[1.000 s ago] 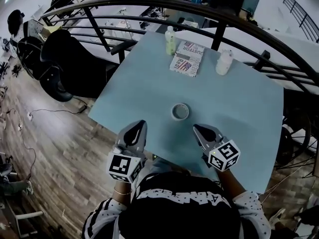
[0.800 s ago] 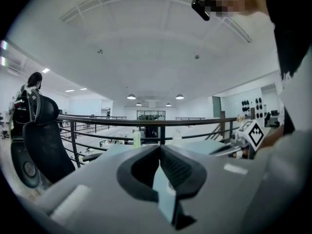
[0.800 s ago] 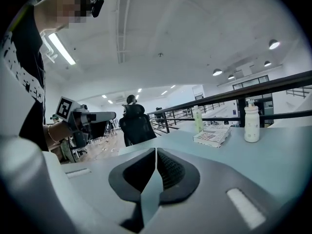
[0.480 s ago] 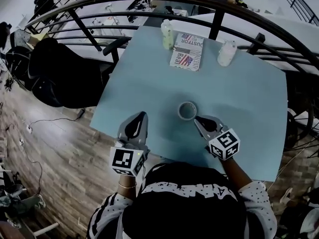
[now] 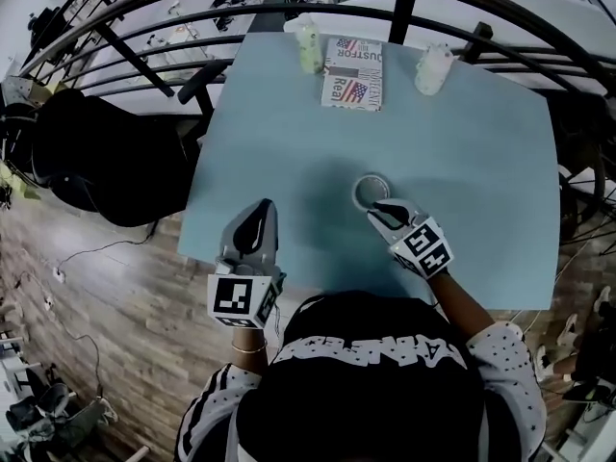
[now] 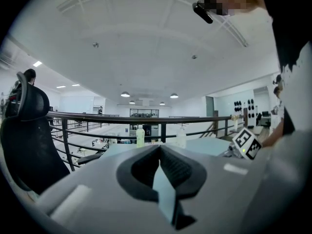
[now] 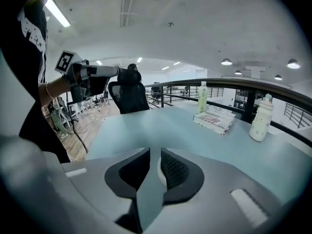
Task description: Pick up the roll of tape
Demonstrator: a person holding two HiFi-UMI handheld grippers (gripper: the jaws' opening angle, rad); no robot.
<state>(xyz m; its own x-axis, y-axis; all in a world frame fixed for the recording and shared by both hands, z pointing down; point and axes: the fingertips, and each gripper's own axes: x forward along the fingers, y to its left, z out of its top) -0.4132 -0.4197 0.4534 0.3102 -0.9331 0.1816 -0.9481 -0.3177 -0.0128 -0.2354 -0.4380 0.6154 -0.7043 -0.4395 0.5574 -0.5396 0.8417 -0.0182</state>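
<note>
The roll of tape (image 5: pixel 370 192), a pale ring, lies flat near the middle of the light blue table (image 5: pixel 289 152). My right gripper (image 5: pixel 376 211) points down at the roll's near rim, its tips right beside it. Its jaws are opening: in the right gripper view (image 7: pixel 155 152) a narrow gap runs between them with a pale sliver in it, and the pads press on nothing. My left gripper (image 5: pixel 258 210) hovers over the table's near left part, well apart from the roll, with its tips together and nothing held (image 6: pixel 159 150).
At the table's far edge stand a green bottle (image 5: pixel 308 44), a printed box (image 5: pixel 352 72) and a white bottle (image 5: pixel 432 67). A curved black railing (image 5: pixel 144 27) runs behind the table. A black office chair (image 5: pixel 96 162) is off the left side, over wooden floor.
Both grippers have moved forward over the table. The right one has come down from the near edge to the roll's near rim.
</note>
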